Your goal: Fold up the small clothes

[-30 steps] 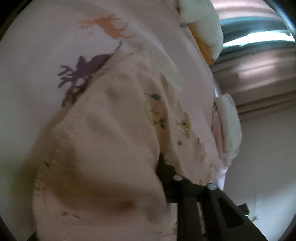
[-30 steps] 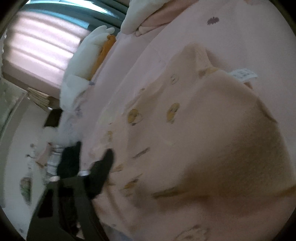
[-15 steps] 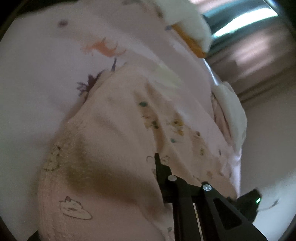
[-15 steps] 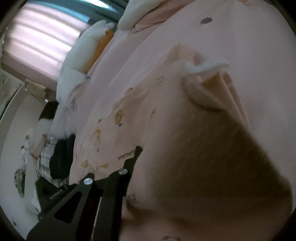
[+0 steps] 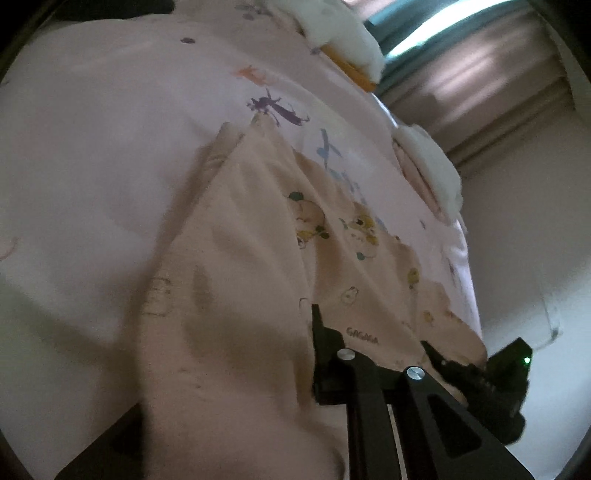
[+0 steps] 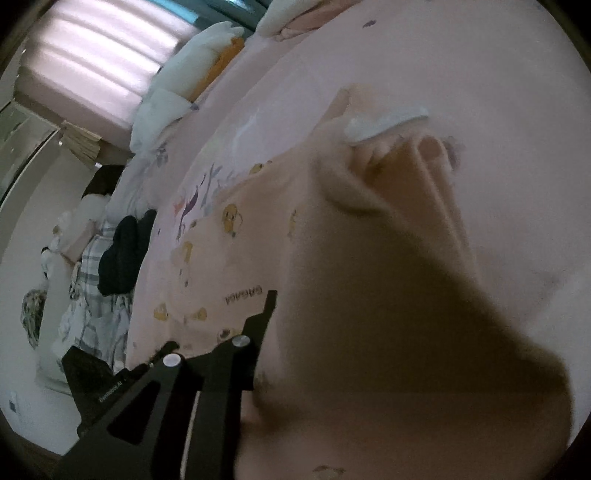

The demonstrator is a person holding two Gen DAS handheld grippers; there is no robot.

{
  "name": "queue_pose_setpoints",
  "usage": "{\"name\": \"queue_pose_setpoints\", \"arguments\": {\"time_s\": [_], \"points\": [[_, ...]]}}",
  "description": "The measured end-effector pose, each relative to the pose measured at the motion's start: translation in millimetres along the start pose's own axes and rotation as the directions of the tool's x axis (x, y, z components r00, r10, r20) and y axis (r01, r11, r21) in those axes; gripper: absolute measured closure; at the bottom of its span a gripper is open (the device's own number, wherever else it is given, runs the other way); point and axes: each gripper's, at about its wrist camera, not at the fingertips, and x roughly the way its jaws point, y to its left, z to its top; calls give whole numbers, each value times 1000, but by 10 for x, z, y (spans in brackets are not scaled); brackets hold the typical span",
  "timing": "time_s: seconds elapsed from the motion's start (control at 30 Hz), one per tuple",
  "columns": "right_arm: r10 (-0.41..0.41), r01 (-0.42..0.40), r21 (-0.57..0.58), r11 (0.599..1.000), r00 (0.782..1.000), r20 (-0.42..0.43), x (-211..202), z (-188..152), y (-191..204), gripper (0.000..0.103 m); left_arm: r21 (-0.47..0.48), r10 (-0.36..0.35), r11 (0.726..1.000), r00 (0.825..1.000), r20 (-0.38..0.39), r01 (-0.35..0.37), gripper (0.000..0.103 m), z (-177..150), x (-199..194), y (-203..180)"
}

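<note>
Both hand-held grippers, left (image 5: 314, 354) and right (image 6: 266, 325), pinch the peach garment (image 5: 236, 258); carry its edge level, lay square on bed (image 5: 92, 147).

Garment (image 5: 258, 258) spread on the bed (image 5: 92, 147), one edge raised in my left gripper (image 5: 317, 332), another in my right gripper (image 6: 271, 306). Pillows (image 5: 347, 33) beyond it. Clothes pile (image 6: 125, 236) at bed's left edge.

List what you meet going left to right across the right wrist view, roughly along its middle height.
Checked cloth → black garment → flat printed part of the peach garment on the pink bedsheet → its lifted fold, which hides the bed to the right.
</note>
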Motion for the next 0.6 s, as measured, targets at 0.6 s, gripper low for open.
{"name": "queue_pose_setpoints", "arguments": {"time_s": [0.6], "points": [[186,-196,304,932,981,63,-616,-326,-60,77,-189,-167,970,984,-54,155,86,-45,-219,356]]}}
